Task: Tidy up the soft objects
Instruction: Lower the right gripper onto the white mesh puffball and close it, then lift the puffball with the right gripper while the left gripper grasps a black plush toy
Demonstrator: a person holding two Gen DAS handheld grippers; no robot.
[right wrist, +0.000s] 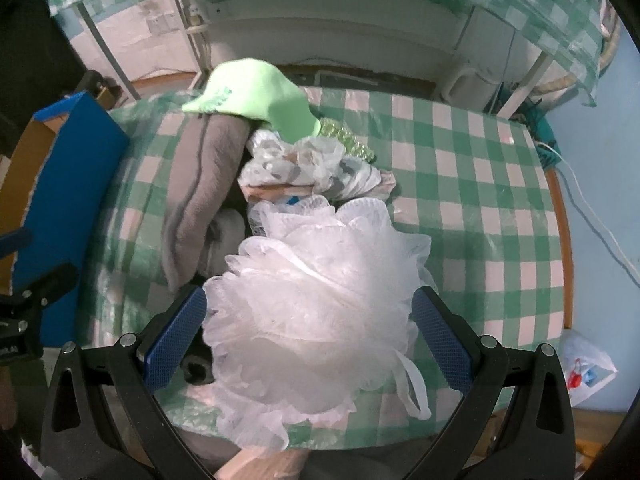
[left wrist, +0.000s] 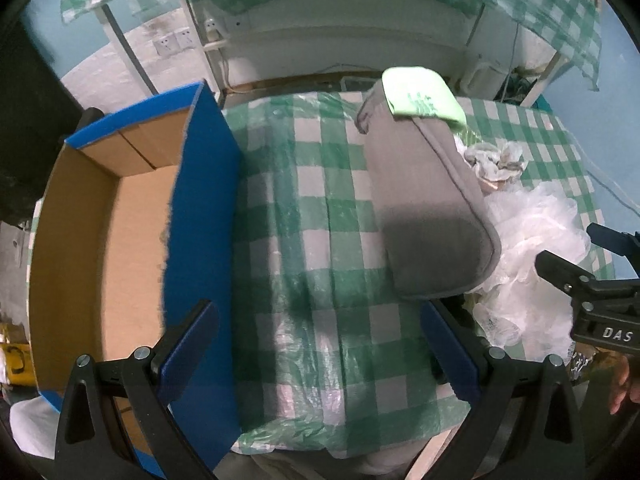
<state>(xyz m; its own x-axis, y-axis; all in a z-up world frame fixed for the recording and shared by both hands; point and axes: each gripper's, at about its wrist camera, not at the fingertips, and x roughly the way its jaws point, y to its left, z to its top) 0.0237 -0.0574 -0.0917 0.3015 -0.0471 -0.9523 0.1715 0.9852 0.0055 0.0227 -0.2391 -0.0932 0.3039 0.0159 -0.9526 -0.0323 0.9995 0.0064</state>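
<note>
A white mesh bath pouf (right wrist: pixel 316 300) lies on the checked tablecloth (right wrist: pixel 472 184), between the open fingers of my right gripper (right wrist: pixel 310 344); the pads flank it without squeezing. Beyond it lie a crumpled patterned plastic bag (right wrist: pixel 304 168), a grey cushion (right wrist: pixel 204 188) and a light green cloth (right wrist: pixel 260 96) on the cushion's far end. My left gripper (left wrist: pixel 320 348) is open and empty over the tablecloth (left wrist: pixel 304 184), with the grey cushion (left wrist: pixel 424 208) just ahead to its right. The pouf (left wrist: pixel 532 248) and the green cloth (left wrist: pixel 420 96) also show there.
An open cardboard box with blue outer walls (left wrist: pixel 200 208) stands at the table's left; its inside (left wrist: pixel 100 248) looks empty. The right gripper's body (left wrist: pixel 592 292) shows at the right edge of the left view. A white cabinet (left wrist: pixel 340 32) stands behind the table.
</note>
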